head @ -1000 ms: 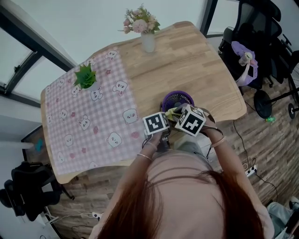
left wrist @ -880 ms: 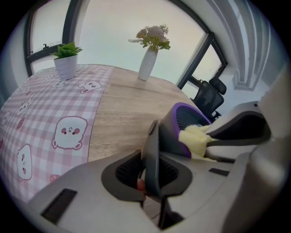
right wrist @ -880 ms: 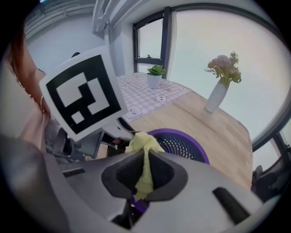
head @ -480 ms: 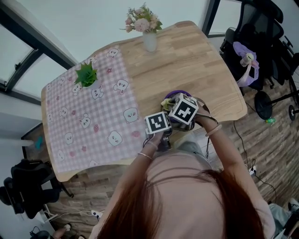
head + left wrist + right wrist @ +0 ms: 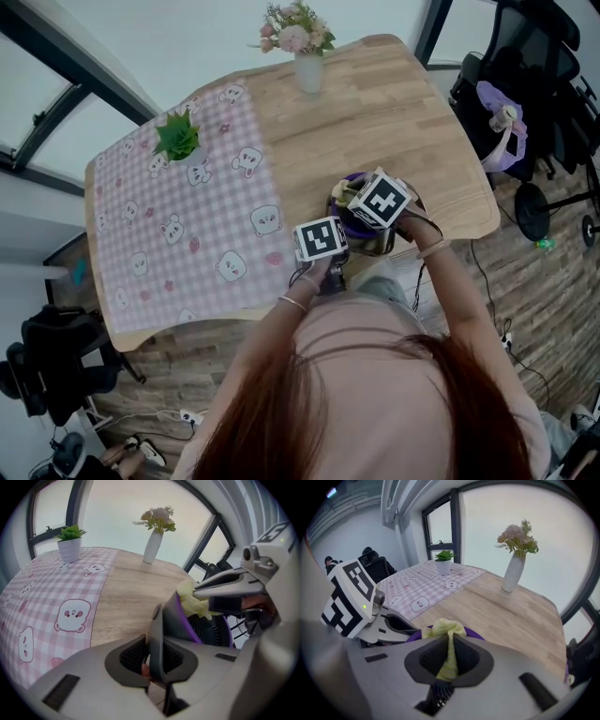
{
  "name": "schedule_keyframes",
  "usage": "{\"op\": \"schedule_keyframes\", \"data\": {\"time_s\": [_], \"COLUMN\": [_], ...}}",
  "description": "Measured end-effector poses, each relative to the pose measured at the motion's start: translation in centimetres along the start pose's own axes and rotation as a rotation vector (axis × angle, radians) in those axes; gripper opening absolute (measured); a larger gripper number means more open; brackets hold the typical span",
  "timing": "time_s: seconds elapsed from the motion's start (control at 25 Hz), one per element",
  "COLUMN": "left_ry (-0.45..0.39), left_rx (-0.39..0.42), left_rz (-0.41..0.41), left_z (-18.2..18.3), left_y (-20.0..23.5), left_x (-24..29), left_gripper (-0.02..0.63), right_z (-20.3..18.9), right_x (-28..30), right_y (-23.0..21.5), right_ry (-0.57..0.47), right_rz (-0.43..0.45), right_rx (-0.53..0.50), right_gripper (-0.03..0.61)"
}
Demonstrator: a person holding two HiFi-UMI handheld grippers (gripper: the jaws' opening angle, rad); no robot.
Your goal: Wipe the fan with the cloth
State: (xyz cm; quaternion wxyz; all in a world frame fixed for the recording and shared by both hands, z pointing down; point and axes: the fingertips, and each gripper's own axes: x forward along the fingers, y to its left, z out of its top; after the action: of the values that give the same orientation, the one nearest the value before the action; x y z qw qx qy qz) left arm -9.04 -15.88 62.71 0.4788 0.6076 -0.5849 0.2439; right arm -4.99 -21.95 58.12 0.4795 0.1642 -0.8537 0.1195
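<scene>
A small purple fan (image 5: 349, 221) stands near the table's front edge, its dark grille (image 5: 213, 630) facing up. My left gripper (image 5: 328, 242) sits at the fan's near left side. Its jaws (image 5: 156, 660) have just been closing and are shut on a thin grey edge of the fan between them. My right gripper (image 5: 361, 199) is over the fan's top, shut on a bunched yellow cloth (image 5: 443, 627). The cloth (image 5: 194, 603) rests on the purple rim, and its tip (image 5: 342, 192) shows beside the marker cube.
A pink checked mat (image 5: 187, 234) with bear prints covers the table's left half, with a potted plant (image 5: 180, 141) on it. A white vase of flowers (image 5: 307, 70) stands at the far edge. Office chairs (image 5: 525, 84) stand to the right of the table.
My right gripper has carried the yellow cloth away from me across the fan's top. The left gripper has stayed at the fan's side.
</scene>
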Motion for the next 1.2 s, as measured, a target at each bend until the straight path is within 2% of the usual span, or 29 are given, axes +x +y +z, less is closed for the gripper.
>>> {"op": "schedule_keyframes", "data": {"time_s": [0.72, 1.2], "left_ry": [-0.001, -0.003], "left_rx": [-0.039, -0.048], "left_rz": [-0.013, -0.014], "left_z": [0.0, 0.0], "left_y": [0.0, 0.0], "left_x": [0.0, 0.2], "left_gripper": [0.057, 0.058], "right_z": [-0.6, -2.3], "right_x": [-0.9, -2.0], "right_y": [-2.2, -3.8], "right_ry": [0.000, 0.029], "right_rz": [-0.032, -0.104], "right_rx": [0.098, 0.121], "right_gripper": [0.026, 0.026]}}
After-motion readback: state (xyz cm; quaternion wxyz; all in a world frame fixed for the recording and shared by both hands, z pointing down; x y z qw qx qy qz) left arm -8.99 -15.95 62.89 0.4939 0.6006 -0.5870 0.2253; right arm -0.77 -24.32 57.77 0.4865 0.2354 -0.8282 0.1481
